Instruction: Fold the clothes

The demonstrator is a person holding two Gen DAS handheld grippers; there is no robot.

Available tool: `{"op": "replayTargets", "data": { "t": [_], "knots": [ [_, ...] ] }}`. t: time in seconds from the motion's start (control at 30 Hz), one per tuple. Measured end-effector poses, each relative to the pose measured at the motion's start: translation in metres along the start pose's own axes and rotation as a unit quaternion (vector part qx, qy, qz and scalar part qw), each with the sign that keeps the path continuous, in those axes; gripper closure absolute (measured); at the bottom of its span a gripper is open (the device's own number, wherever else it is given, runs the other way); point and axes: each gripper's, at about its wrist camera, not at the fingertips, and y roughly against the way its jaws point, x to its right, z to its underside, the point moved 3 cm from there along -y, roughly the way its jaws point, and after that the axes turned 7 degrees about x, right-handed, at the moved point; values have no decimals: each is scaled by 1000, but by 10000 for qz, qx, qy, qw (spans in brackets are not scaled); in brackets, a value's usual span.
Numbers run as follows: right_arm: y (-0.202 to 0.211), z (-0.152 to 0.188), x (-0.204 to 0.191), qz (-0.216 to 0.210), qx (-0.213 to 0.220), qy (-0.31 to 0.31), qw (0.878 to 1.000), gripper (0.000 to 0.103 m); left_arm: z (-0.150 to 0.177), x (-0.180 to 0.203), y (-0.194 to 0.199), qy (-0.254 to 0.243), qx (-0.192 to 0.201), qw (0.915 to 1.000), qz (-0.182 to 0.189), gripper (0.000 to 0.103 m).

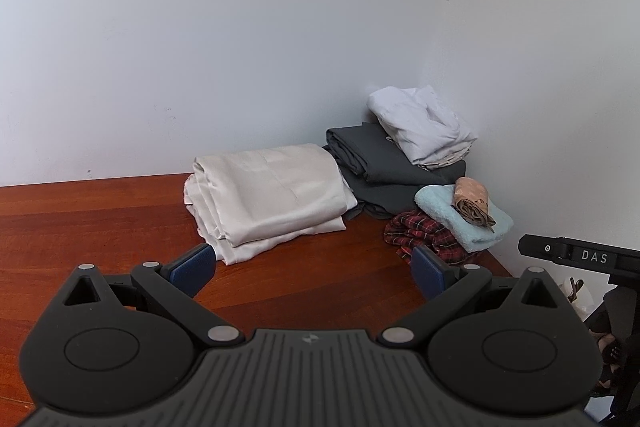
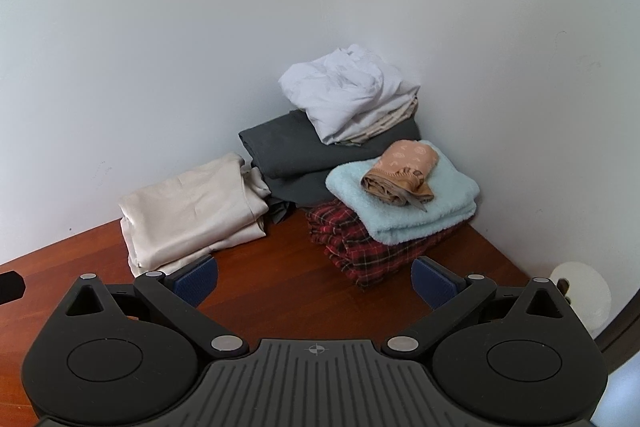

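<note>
The folded clothes sit in the far right corner of the wooden table (image 1: 100, 219), against the white wall (image 1: 200, 27), well beyond both claws. Nearest on the left lies a smooth cream sheet (image 1: 268, 195), folded into a thick rectangle with its layered edges facing the near side. Just right of it is a dark grey cloth (image 1: 372, 159), folded flat and touching the cream one, and a crumpled pale lilac garment (image 1: 424, 125) rests on top, tucked into the corner. Nearer and to the right, a red plaid flannel (image 2: 360, 247) lies on the table, with a fluffy light blue towel (image 2: 404, 207) stacked on it and a small tan patterned bundle (image 2: 404, 175) on top of the towel. The left claw (image 1: 312, 269) hangs above bare wood with its blue ribbed pads spread wide and nothing between them; the right claw (image 2: 314, 277) is likewise spread and empty, its view aimed at the plaid pile.
</note>
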Motion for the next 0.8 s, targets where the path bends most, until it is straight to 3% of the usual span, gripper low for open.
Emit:
{"op": "replayTargets", "data": {
  "t": [0.2,0.4,0.6,0.8],
  "knots": [
    [0,0,-31,-189,59,305,9993,0,0,-26,21,131,86,9994,-299,1],
    [-3,6,-95,-716,19,678,9951,0,5,-85,59,341,186,9953,-883,1],
    [6,26,-196,-1323,-14,1053,9856,0,13,-176,118,574,311,9881,-1393,1],
    [27,54,-314,-1860,-79,1180,9754,0,16,-283,188,452,565,9800,-1854,1]
  ]
}}
